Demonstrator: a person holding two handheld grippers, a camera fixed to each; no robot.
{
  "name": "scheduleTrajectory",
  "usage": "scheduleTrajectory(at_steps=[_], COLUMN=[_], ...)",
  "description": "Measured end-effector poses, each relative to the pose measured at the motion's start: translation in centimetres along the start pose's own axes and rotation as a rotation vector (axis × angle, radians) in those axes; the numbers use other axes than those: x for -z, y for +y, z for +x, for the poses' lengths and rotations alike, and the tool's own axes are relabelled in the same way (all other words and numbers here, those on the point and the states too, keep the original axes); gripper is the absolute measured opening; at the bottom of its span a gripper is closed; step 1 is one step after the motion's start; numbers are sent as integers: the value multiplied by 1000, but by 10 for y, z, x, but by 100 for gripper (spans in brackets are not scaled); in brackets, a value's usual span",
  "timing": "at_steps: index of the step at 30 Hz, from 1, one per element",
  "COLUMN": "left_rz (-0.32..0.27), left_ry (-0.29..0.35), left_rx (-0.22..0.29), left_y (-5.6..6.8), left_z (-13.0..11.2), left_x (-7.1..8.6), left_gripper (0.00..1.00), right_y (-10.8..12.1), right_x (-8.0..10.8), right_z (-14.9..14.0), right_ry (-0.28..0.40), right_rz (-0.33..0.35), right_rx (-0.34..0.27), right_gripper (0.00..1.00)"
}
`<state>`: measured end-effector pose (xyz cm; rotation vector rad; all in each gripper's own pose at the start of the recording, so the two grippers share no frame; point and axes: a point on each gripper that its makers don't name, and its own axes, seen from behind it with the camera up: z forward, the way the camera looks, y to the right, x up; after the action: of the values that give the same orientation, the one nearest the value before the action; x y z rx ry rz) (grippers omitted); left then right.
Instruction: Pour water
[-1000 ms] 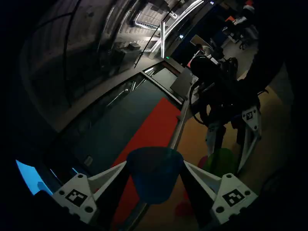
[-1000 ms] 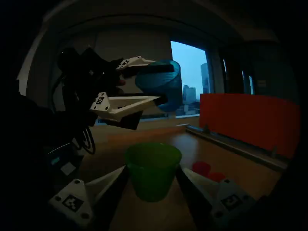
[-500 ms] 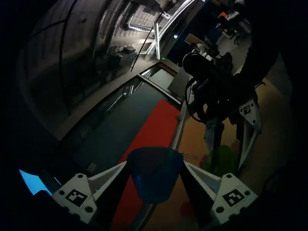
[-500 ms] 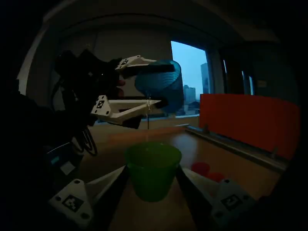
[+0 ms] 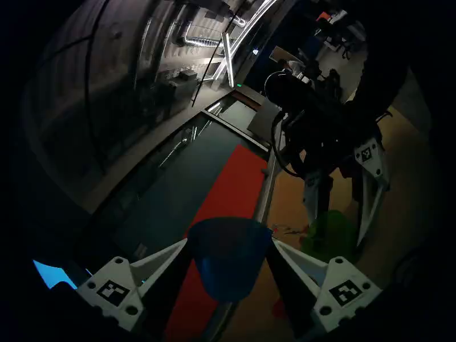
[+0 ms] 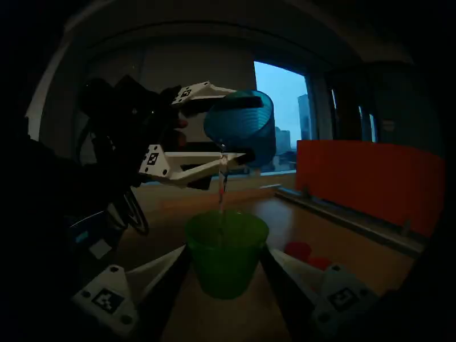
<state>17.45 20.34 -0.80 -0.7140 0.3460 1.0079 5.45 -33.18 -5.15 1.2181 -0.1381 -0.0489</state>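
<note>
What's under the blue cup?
The green cup, held in the right tongs, sits below the tilted blue cup; a thin water stream falls into it. Water level inside is hidden.

— What sort of place is this?
— An office, high up in a tower block. The window in the far wall looks out on blue sky and city high-rises.
— And nearer?
— A long wooden desk with a red divider panel standing along its right edge on a metal rail. In the left gripper view, bare ducting and strip lights run across an open ceiling. The room is dim.
</note>
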Motion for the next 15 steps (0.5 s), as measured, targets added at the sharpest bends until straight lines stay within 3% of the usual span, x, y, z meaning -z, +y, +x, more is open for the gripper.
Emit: scheduleTrajectory(at_steps=[15], left_rz=[-3], left_ry=[12], left_rx=[-35], left_y=[3], left_z=[3], left_x=[-1], left_gripper=[85], right_y=[-1], right_x=[0], right_z=[-1], right_ry=[3], right_rz=[1], right_rx=[2], right_gripper=[99])
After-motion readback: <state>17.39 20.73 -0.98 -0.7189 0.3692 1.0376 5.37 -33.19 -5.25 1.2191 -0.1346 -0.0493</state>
